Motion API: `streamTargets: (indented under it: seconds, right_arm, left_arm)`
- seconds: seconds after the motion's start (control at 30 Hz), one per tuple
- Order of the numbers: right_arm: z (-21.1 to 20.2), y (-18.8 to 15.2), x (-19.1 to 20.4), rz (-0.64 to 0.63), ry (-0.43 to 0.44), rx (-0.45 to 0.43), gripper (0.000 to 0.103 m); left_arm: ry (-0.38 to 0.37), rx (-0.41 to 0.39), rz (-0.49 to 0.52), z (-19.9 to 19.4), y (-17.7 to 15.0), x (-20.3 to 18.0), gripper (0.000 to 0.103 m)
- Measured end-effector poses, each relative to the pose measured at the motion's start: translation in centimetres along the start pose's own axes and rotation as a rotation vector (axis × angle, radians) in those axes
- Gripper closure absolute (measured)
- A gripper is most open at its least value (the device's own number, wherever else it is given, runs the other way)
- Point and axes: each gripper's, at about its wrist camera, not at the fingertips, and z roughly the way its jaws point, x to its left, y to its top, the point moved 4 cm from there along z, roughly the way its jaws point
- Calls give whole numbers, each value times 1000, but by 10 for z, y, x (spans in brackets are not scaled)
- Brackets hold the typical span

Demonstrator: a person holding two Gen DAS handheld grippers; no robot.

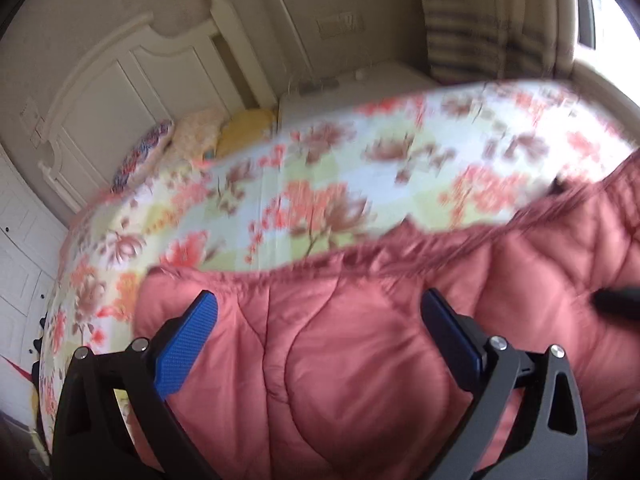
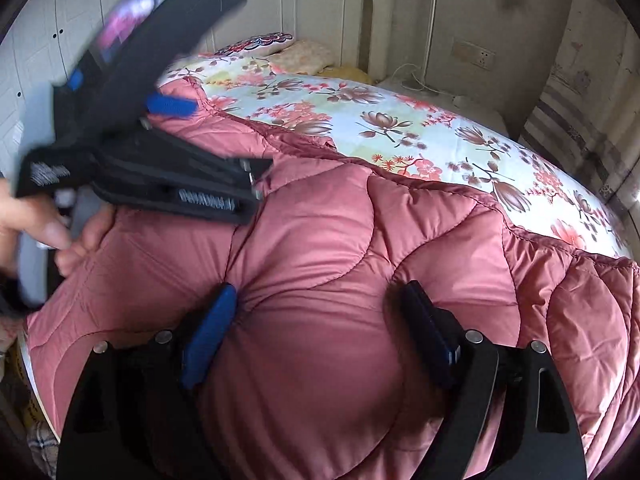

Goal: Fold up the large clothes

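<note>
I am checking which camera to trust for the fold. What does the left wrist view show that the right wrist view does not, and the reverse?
Only the left wrist view: its own open left hand-held gripper over the pink coat, and a striped curtain beside a bright window; the picture is blurred.

Only the right wrist view: the open right hand-held gripper pressed into the coat, the left device seen from outside, a bare hand holding it, and a wall socket.

Both: the coat on the floral sheet, pillows, and the white headboard.
</note>
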Motion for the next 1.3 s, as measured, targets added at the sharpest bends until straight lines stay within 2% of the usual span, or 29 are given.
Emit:
streamTargets:
  seconds: [0.03,0.1,0.13,0.2,0.23,0.3,0.37,0.43,0.5,0.57,0.63,0.7,0.73,0.77,0.8,0.83,0.87,0.97,1.1,1.13,1.2,1.27,1.3]
  right_arm:
    - [0,-2,3,0,0,-3,23]
    - [0,-3,3,0,-1,-4,23]
    - [0,-3,3,-1,-2,-5,23]
    - [-1,-3,4,-2,-8,-13,22]
    - [-3,-3,5,-3,-11,-17,22]
    - [-4,-4,6,-7,-31,-22,21]
    - [-7,-3,6,-9,-42,-23,20]
    - [-18,-1,5,-2,-39,-7,20]
    - [-39,4,-5,-21,-87,-49,20]
    - [-62,9,-33,-2,-188,-98,19]
    - [-74,8,-78,92,-255,-98,16]
    - [-66,-6,-128,196,-342,-30,16]
    - [-55,-16,-147,244,-352,18,16]
    - [-38,-31,-165,309,-314,74,15]
    - [-27,-42,-174,386,-217,77,11]
    - [-25,-45,-180,426,-173,65,10]
    - [-28,-43,-181,435,-165,66,10]
    - [-40,-34,-175,375,-213,77,11]
    - [-78,-42,-191,451,-268,-34,10]
    - [-78,-48,-197,480,-270,-33,10]
    - [-59,-73,-208,535,-241,45,10]
    - [-59,-79,-213,574,-184,24,10]
    - [-67,-78,-214,579,-211,19,11]
  left_arm:
    - [-51,-43,-17,-15,4,-5,2]
    - [-111,-77,-6,-24,6,-17,2]
    - [-102,-63,31,-17,3,-28,2]
    - [-37,5,85,8,-6,-42,2]
    - [-36,43,84,24,-13,-44,2]
    - [-120,52,-7,31,-13,-32,2]
    - [-158,72,-60,36,-14,-23,2]
    - [-161,69,-64,37,-15,-22,2]
    - [-146,61,-56,36,-15,-24,2]
    - [-143,57,-57,36,-16,-24,2]
    - [-145,56,-59,36,-16,-25,2]
    - [-148,54,-62,37,-15,-24,2]
    - [-148,53,-64,35,-16,-23,2]
    - [-152,52,-66,35,-16,-23,2]
    - [-153,51,-68,35,-15,-23,2]
    - [-153,51,-70,35,-16,-23,2]
    - [-153,51,-71,35,-15,-22,2]
    - [-152,51,-71,35,-16,-22,2]
    - [-155,49,-75,35,-16,-21,2]
    - [-157,49,-77,35,-16,-21,2]
    - [-165,48,-80,36,-16,-20,2]
    - [-171,47,-84,36,-16,-20,2]
    - [-170,46,-85,35,-16,-20,2]
